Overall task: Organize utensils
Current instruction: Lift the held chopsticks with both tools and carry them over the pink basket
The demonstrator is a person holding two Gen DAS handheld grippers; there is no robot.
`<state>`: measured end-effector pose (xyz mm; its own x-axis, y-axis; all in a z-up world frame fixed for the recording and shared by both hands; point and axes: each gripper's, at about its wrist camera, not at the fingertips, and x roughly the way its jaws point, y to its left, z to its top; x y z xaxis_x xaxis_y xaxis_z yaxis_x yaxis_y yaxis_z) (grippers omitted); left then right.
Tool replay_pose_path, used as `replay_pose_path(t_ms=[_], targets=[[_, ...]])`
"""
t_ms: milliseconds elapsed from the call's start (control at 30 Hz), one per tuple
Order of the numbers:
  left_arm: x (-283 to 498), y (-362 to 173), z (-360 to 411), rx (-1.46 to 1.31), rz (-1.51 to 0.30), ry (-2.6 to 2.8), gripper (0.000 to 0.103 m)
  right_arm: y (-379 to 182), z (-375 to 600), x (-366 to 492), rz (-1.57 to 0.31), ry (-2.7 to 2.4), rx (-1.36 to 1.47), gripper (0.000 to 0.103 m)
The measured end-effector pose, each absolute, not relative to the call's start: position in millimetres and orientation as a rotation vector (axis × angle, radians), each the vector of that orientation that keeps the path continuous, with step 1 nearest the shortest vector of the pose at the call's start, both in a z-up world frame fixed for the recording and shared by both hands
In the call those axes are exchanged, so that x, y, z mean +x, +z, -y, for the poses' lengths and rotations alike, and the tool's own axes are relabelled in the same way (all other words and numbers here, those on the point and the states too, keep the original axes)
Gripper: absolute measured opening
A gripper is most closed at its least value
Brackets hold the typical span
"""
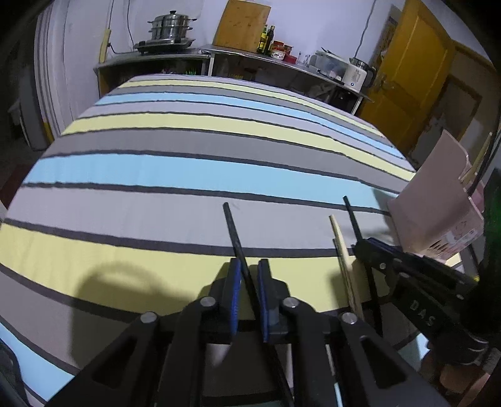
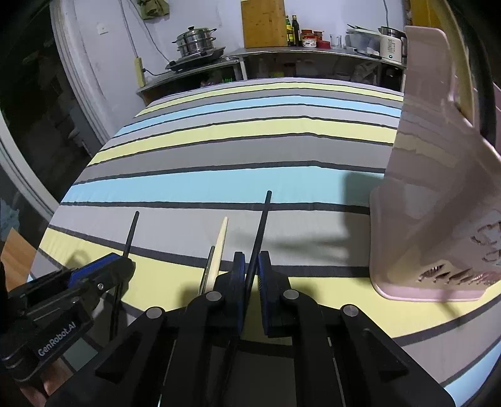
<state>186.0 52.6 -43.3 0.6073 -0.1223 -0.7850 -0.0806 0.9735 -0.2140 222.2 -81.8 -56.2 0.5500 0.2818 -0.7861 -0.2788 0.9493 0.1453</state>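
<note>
Striped surface (image 1: 188, 175), near edge: we see each tool, left (image 1: 249, 272) and right (image 2: 249, 266), pinching a black chopstick (image 1: 238, 238); pink holder (image 2: 438, 188) at right.

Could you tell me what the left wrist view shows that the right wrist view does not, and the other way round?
Only the left wrist view shows the yellow door.

Only the right wrist view shows the holder's vent slots and the white socket on the wall.

Both show the left gripper and the right gripper, each shut on a black chopstick, a pale chopstick lying between them on the striped cloth, the pink holder, and the steamer pot.
</note>
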Motion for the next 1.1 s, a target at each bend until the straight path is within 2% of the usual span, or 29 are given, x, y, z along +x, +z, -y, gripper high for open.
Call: replay_pose_path(t_ms=[367, 1100], targets=[[170, -23, -57, -0.271, -0.89, -0.062, 0.007, -28, 89, 194, -0.879, 0.391, 0.033, 0.006], [126, 86, -35, -0.2, -0.691, -0.181, 0.005, 72, 125, 127, -0.648, 0.417, 0.068, 0.006]])
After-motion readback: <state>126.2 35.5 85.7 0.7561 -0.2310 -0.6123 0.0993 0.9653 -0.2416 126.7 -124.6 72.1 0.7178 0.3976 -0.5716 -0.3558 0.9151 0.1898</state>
